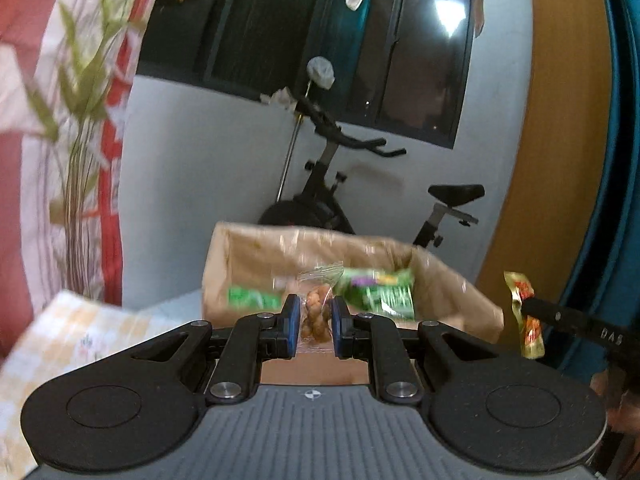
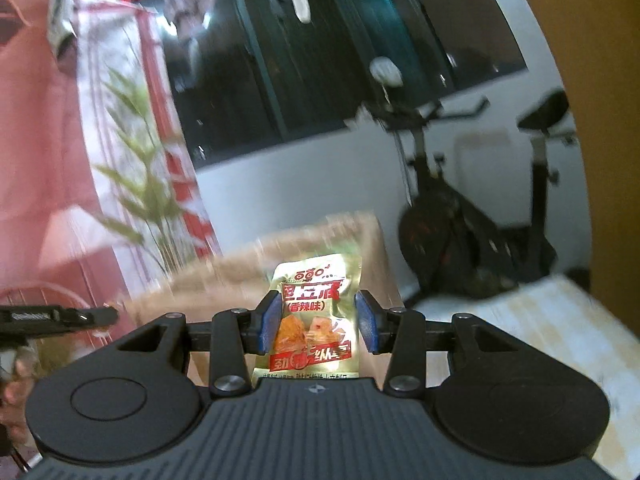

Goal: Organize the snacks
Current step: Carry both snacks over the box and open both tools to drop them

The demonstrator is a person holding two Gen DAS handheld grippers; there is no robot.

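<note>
My left gripper is shut on a small clear packet of brown twisted snacks, held up in front of an open cardboard box. Green snack packets lie inside that box. At the right edge of the left wrist view, my right gripper's finger holds a gold and red packet. In the right wrist view, my right gripper is shut on this gold snack packet with red lettering, upright between the blue pads. The blurred box lies behind it.
An exercise bike stands against the white wall behind the box. A pink and red curtain with leafy stems hangs on the left. A pale checked cloth covers the surface. A wooden panel rises at right.
</note>
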